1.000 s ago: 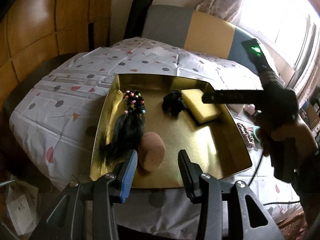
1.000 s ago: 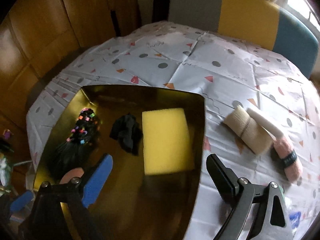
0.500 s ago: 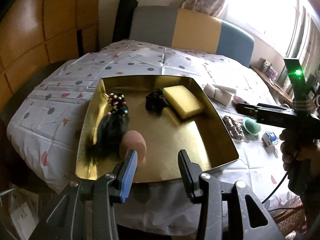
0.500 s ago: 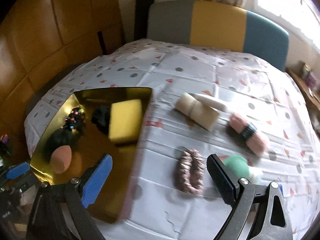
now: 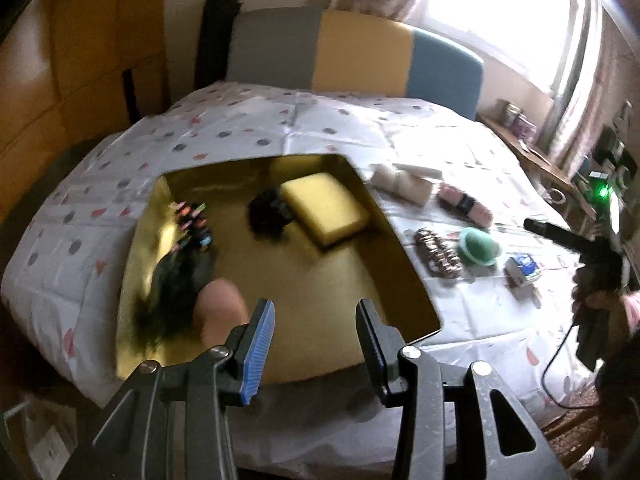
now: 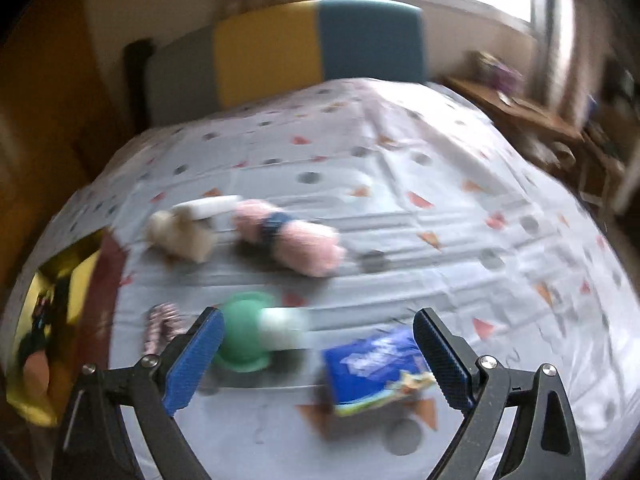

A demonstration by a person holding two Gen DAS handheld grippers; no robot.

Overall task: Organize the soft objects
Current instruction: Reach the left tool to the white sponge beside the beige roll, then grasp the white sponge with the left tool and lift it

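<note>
A gold tray (image 5: 404, 280) on the spotted cloth holds a yellow sponge (image 5: 324, 208), a black scrunchie (image 5: 266, 216), a black hairpiece with coloured beads (image 5: 176, 280) and a beige puff (image 5: 220, 308). My left gripper (image 5: 316, 340) is open and empty above the tray's near edge. My right gripper (image 6: 316, 356) is open and empty over a blue tissue pack (image 6: 376, 368), next to a green puff (image 6: 244, 336). Also on the cloth are a pink yarn roll (image 6: 292, 236), a beige roll (image 6: 180, 232) and a pink scrunchie (image 6: 160, 324).
The tray's corner (image 6: 44, 320) shows at the left of the right wrist view. A grey, yellow and blue chair back (image 5: 360, 52) stands behind the table. A wooden shelf with small items (image 5: 520, 128) is at the right by the window.
My right gripper has swung right, away from the tray, to above the tissue pack and green puff. My left gripper has pulled back a little. Both stay open.
</note>
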